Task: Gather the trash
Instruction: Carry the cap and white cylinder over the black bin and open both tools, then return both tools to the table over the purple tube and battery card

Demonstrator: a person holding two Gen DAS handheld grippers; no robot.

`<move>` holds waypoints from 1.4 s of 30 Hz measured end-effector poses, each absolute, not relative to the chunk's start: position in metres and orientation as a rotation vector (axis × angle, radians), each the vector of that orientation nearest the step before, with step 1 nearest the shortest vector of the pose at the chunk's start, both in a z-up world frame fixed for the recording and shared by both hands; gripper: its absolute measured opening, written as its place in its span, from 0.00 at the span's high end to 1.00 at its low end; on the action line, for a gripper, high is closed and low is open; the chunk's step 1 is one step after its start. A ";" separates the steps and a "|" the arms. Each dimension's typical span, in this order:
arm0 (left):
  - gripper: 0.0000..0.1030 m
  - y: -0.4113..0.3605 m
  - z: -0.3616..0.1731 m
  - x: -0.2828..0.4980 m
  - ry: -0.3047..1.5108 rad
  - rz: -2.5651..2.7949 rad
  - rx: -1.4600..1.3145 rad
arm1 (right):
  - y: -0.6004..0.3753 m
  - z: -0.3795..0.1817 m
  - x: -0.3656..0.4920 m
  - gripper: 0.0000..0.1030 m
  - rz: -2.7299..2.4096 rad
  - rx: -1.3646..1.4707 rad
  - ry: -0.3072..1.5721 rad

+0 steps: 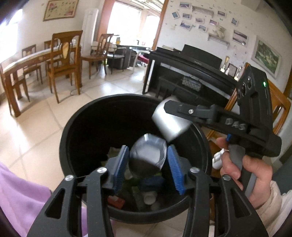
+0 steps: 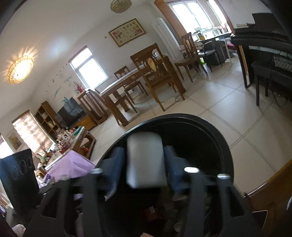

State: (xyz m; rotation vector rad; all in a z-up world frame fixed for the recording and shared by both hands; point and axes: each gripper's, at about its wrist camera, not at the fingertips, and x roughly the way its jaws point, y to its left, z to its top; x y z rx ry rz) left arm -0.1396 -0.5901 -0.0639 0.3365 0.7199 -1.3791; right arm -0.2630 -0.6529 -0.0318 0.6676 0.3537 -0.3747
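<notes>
**Both grippers release trash over the bin**

Left gripper (image 1: 147, 164) stands open, its blue pads clear of a crumpled silver wrapper (image 1: 148, 154) between them. Right gripper (image 2: 145, 164) is open around a silver can (image 2: 145, 160). The black bin (image 1: 73, 127) lies directly below both.

The left wrist view looks forward and down along its gripper (image 1: 148, 165) into the black bin (image 1: 73, 131), which fills the lower middle of the frame, very near. The right gripper (image 1: 175, 113) enters from the right edge. The right wrist view looks along its own gripper (image 2: 145, 162), rolled sideways, so the floor (image 2: 228, 102) tilts; the bin (image 2: 215, 131) sits close at lower center. The 2 views share the bin, the dining table (image 1: 32, 60) (image 2: 116, 85) with chairs, the piano (image 1: 191, 62) (image 2: 264, 45) and the framed picture (image 1: 61, 9) (image 2: 126, 31).
</notes>
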 end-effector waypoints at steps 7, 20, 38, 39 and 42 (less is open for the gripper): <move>0.05 -0.571 -0.043 -0.147 0.580 -1.298 0.363 | -0.648 -0.026 -0.266 0.05 -0.390 0.639 0.340; 0.05 -0.526 -0.022 -0.133 0.560 -1.272 0.319 | -0.634 -0.012 -0.252 0.05 -0.391 0.596 0.399; 0.05 -0.289 -0.005 0.028 0.634 -0.801 0.129 | -0.524 -0.010 -0.155 0.05 -0.174 0.455 0.565; 0.05 -0.270 -0.005 0.042 0.647 -0.749 0.116 | -0.516 -0.010 -0.148 0.05 -0.151 0.442 0.577; 0.06 -0.210 -0.010 0.093 0.704 -0.586 0.060 | -0.475 -0.009 -0.114 0.05 -0.034 0.373 0.646</move>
